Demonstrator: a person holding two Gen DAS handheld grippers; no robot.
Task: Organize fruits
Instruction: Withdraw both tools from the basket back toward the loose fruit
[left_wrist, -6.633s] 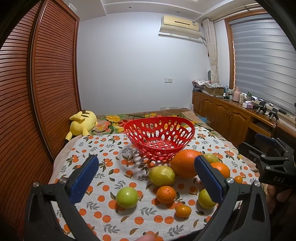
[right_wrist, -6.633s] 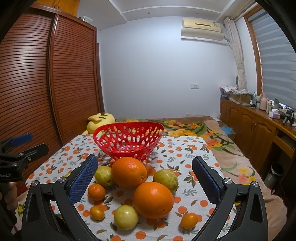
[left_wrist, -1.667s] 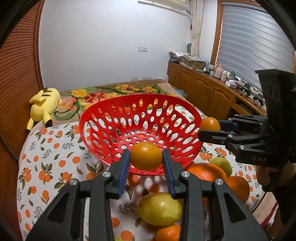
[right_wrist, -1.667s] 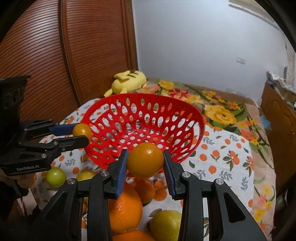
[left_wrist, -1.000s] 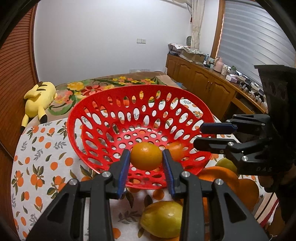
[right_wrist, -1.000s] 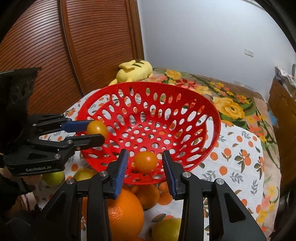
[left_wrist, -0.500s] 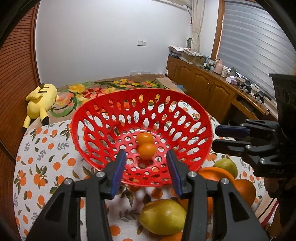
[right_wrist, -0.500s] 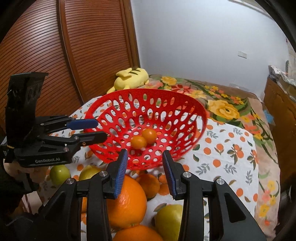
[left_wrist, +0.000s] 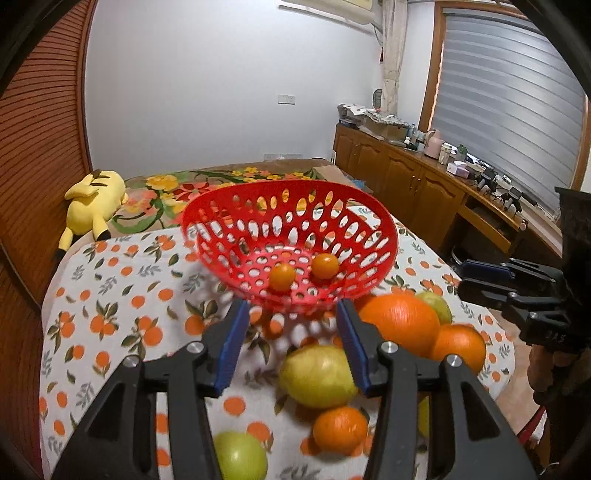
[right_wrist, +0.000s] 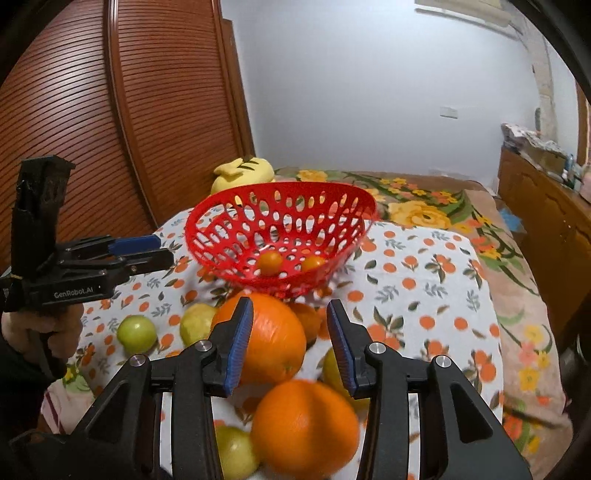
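Observation:
A red perforated basket (left_wrist: 376, 229) (right_wrist: 207, 221) stands on the fruit-print cloth and holds two small oranges (left_wrist: 282, 277) (left_wrist: 325, 266), also seen in the right wrist view (right_wrist: 269, 263) (right_wrist: 313, 263). My left gripper (left_wrist: 291, 339) is open and empty, pulled back in front of the basket, above a yellow lemon (left_wrist: 317, 374). My right gripper (right_wrist: 290, 341) is open and empty, above a large orange (right_wrist: 271, 341). More fruit lies in front of the basket: a second large orange (right_wrist: 304, 430), a small orange (left_wrist: 340, 428) and a green fruit (right_wrist: 136, 334).
A yellow plush toy (left_wrist: 92, 201) lies on the flowered bedspread behind the table. A slatted wooden wardrobe (right_wrist: 110, 129) stands on the left. Wooden cabinets (left_wrist: 413, 188) with clutter line the right wall. The table edge drops off on the right (right_wrist: 495, 332).
Both grippers have let their small oranges go into the basket, opened, and drawn back toward the loose fruit. The two oranges now rest on the basket floor.

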